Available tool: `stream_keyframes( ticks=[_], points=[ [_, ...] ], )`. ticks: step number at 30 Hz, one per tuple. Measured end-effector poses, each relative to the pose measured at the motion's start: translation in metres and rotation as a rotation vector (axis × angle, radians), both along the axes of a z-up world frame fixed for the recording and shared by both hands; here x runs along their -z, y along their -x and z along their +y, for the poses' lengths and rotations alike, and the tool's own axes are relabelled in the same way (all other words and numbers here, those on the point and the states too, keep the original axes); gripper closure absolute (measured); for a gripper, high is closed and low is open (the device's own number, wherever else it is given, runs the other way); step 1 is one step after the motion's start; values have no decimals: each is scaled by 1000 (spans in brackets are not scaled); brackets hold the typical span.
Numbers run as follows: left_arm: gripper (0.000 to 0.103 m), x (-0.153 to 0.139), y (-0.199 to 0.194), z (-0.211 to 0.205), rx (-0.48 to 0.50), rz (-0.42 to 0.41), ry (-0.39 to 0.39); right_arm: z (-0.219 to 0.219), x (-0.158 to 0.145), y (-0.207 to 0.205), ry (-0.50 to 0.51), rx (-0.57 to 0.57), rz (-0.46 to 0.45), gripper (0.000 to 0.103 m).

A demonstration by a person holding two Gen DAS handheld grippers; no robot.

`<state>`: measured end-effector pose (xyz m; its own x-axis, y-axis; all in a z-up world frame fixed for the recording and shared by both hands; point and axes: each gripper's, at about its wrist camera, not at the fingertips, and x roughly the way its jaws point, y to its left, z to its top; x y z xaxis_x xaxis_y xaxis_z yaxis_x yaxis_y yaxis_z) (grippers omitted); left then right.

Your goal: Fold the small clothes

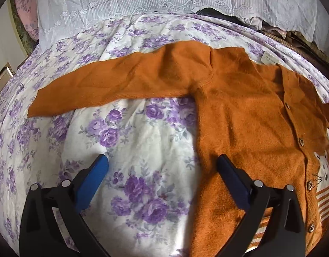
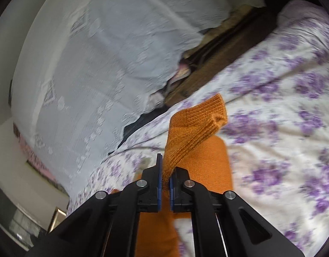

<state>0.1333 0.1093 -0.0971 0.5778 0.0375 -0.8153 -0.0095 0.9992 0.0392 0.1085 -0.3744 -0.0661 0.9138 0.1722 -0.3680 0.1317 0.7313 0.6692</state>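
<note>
The left gripper (image 1: 162, 160) hangs with its jaws spread wide over the floral bedsheet (image 1: 143, 141), nothing between them; its right finger overlaps the near edge of the orange cardigan (image 1: 245, 111), which lies flat on the sheet with one sleeve (image 1: 113, 83) stretched out to the left. The right gripper (image 2: 166, 177) is clenched on the cardigan's other sleeve (image 2: 194, 124), whose ribbed cuff stands raised above the bed. The cardigan is fuzzy knit, buttoned down the front, with a white animal motif (image 1: 324, 169) and stripes near the hem
</note>
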Motion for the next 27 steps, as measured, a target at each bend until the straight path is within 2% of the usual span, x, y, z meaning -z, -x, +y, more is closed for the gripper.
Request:
stream_keyframes(
  ticks=[6,16,22,27],
  points=[
    [4,4,-3,0,-10,17,48,47,-15,-25,41,-89,5,98],
    [4,3,-5,1,-15,17,50,118,-25,-53,86,-225,6,97],
    [4,3,-5,0,-22,18,52,154,-23,-68,102,-301,18,97],
    [4,4,-6,0,-23,18,55,187,-10,-78,136,-356,57,97]
  ],
)
